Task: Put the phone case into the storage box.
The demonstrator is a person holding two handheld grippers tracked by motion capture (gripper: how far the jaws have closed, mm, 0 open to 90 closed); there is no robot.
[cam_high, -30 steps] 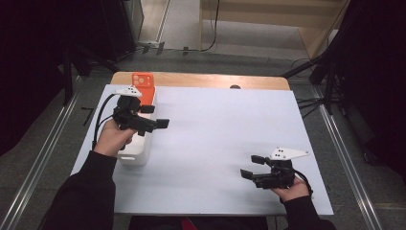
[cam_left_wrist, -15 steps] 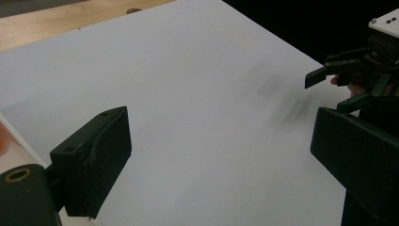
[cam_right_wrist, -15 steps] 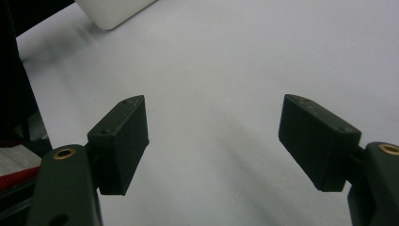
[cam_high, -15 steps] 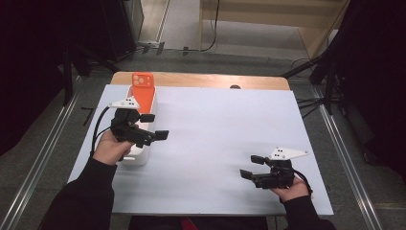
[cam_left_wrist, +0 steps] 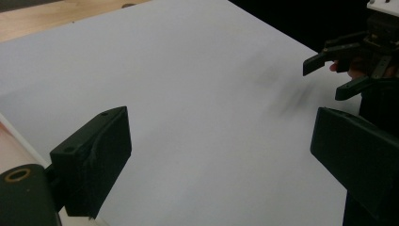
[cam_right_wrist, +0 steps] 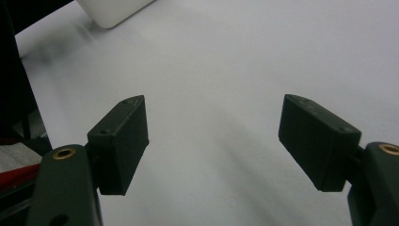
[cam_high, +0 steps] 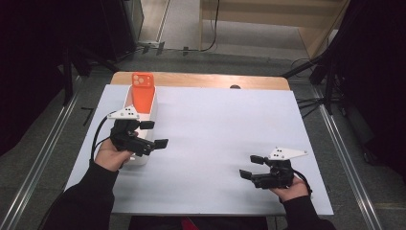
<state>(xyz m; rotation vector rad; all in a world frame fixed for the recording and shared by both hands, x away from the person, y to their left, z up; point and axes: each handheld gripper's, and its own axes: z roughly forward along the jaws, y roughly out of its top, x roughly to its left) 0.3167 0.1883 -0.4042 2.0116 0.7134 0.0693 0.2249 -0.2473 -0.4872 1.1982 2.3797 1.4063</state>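
In the high view, the left tongs point(cam_high: 154, 134) are hovering at the left side of the white-covered bench point(cam_high: 220, 143), with their jaws standing wide apart and gripping nothing. They are pointing toward the right, across the bench. Directly under and behind these tongs a long white tray point(cam_high: 141, 112) is lying, and an orange phone case point(cam_high: 142, 90) is leaning in its far end, beyond the left tongs and not touching them. The left hand point(cam_high: 111, 154) is holding the handle above the near end of the tray.

The left gripper view is showing what the high view cannot: the gap between the two black jaws is open onto bare white surface, and far ahead the right tongs point(cam_left_wrist: 336, 70) are facing back toward the camera.

At the right, near the front edge, the right tongs point(cam_high: 250, 167) are sitting low over the bench, well apart from the tray, also spread wide and empty. The right gripper view is looking along them, and a rounded corner of the white tray point(cam_right_wrist: 113, 10) is appearing far ahead, at its top edge.
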